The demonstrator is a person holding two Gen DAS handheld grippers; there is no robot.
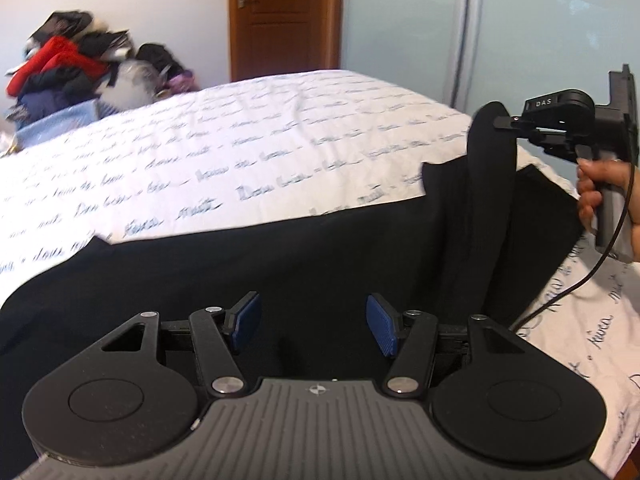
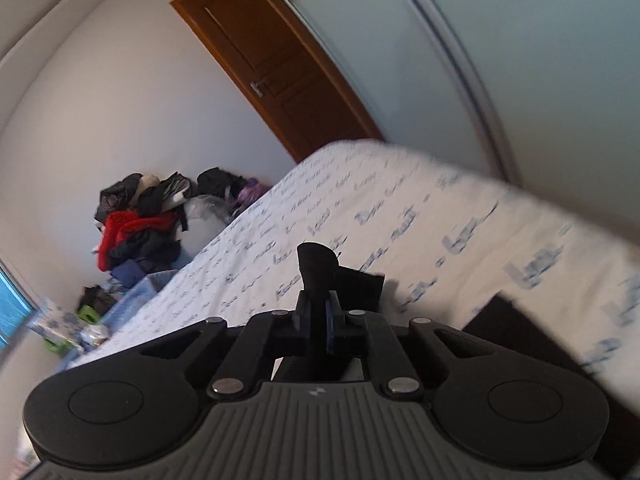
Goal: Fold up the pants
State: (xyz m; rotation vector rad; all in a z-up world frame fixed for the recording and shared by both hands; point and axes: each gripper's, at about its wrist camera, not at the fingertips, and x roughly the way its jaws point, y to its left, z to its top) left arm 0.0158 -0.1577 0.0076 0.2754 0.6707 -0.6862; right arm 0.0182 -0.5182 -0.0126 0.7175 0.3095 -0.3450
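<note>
Black pants [image 1: 280,264] lie spread across the near part of a bed with a white script-printed cover [image 1: 240,140]. My left gripper [image 1: 314,326] is open, its blue pads apart just above the dark cloth, holding nothing. My right gripper [image 1: 504,122] is at the right, shut on a fold of the pants and lifting it off the bed. In the right wrist view the right gripper [image 2: 319,316] pinches the black cloth [image 2: 318,268], which sticks up between the pads.
A pile of clothes [image 1: 76,68] sits beyond the bed at the far left, also in the right wrist view [image 2: 140,220]. A brown door [image 1: 284,16] and a pale wardrobe panel [image 1: 480,32] stand behind the bed.
</note>
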